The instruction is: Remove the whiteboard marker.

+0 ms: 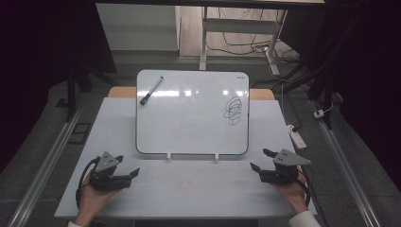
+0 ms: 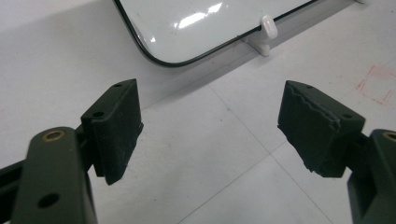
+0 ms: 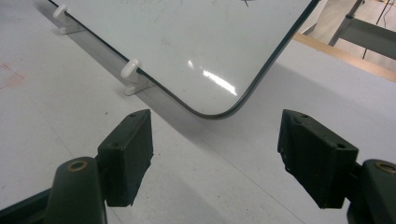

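Left tongs [image 1: 128, 166] agape, right tongs [image 1: 263, 159] agape, flanking whiteboard [image 1: 189, 118]

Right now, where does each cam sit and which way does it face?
High view: above the person's side, looking forward and down on the table; left gripper and right gripper enter from the bottom, in the person's hands.
Left gripper view: rides the left gripper, facing the whiteboard corner; its open jaws show.
Right gripper view: rides the right gripper, facing the board's other lower corner; open jaws show.
Shared: whiteboard and its white clips.
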Demonstrator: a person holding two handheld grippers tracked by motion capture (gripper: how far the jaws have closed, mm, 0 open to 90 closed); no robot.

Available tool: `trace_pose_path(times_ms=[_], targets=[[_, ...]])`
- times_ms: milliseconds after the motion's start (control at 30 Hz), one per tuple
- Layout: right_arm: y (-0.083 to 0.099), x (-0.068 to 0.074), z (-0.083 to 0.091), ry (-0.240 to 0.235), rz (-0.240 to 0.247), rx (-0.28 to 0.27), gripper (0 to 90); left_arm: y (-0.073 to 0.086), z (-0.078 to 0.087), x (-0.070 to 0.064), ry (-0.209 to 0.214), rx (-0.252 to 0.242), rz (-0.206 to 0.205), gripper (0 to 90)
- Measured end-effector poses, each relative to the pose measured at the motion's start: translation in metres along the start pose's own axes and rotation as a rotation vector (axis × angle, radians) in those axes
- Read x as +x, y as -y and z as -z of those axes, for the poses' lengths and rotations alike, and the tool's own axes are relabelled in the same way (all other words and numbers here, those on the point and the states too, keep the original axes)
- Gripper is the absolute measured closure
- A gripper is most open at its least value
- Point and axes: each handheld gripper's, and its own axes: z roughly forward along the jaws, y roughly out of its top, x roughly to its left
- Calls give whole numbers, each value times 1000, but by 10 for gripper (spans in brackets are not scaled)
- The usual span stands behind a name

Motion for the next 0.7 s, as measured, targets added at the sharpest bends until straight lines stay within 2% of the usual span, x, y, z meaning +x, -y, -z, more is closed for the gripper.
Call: trace_pose_path(times_ms=[200,333,367,500,533,567,600,633,667,700], targets=[[0,-1,0,-1,-6,0,266,-7,1,0,-3,-8,-12,221],[0,0,-1,-1,-7,-1,266,-26,1,2,-14,-26,-31,224],[0,0,-1,-1,-7,-1,266,-26,1,2,-14,-26,-31,225],[0,1,-2,-3,-8,5,266,-50,-4,6,-18,-29,-42,232],[1,1,-3,-4,-8,7,266,-64,-6,9,-18,-29,-49,235],[1,1,-3,-4,-8,7,266,-64,-6,9,-18,-29,-49,235],[1,1,-4,-5,-6,13,266,-79,-9,12,-20,-29,-56,238],[1,1,-4,-5,-8,15,267,-79,-9,12,-20,-29,-56,239],[2,1,-4,-6,-8,16,267,-93,-12,14,-27,-31,-61,241],[2,1,-4,-7,-7,17,268,-99,-14,16,-31,-32,-62,243]])
